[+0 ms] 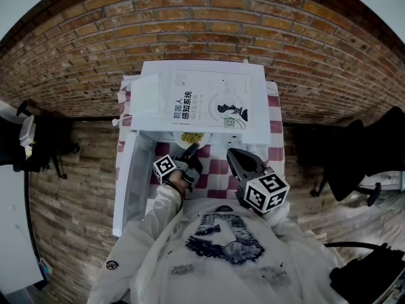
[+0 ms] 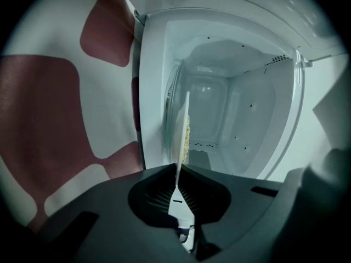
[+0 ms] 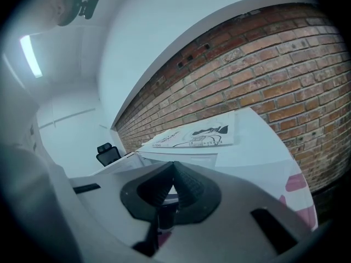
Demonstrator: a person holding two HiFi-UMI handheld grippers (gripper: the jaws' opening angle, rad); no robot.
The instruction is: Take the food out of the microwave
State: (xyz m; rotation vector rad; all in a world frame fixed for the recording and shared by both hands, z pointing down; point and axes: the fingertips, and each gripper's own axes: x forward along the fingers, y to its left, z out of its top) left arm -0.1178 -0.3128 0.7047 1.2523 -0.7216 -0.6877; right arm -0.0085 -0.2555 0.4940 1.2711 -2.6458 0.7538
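Observation:
A white microwave (image 1: 258,100) stands on a red-and-white checked cloth (image 1: 218,168), its door (image 1: 134,182) swung open to the left. At the cavity's mouth sits a white plate (image 1: 204,138) of yellow food (image 1: 192,137). My left gripper (image 1: 190,149) is shut on the plate's near rim. In the left gripper view the plate (image 2: 184,127) shows edge-on, pinched between the jaws of the left gripper (image 2: 178,167), with the food (image 2: 188,138) on its right face and the empty cavity (image 2: 219,108) behind. My right gripper (image 1: 231,152) hovers beside it, shut and empty, as the right gripper view also shows (image 3: 174,166).
A thin book (image 1: 209,103) lies on the microwave's top. A brick wall (image 1: 209,24) runs behind the table. Black office chairs (image 1: 354,163) stand at the right, and dark equipment (image 1: 38,141) at the left.

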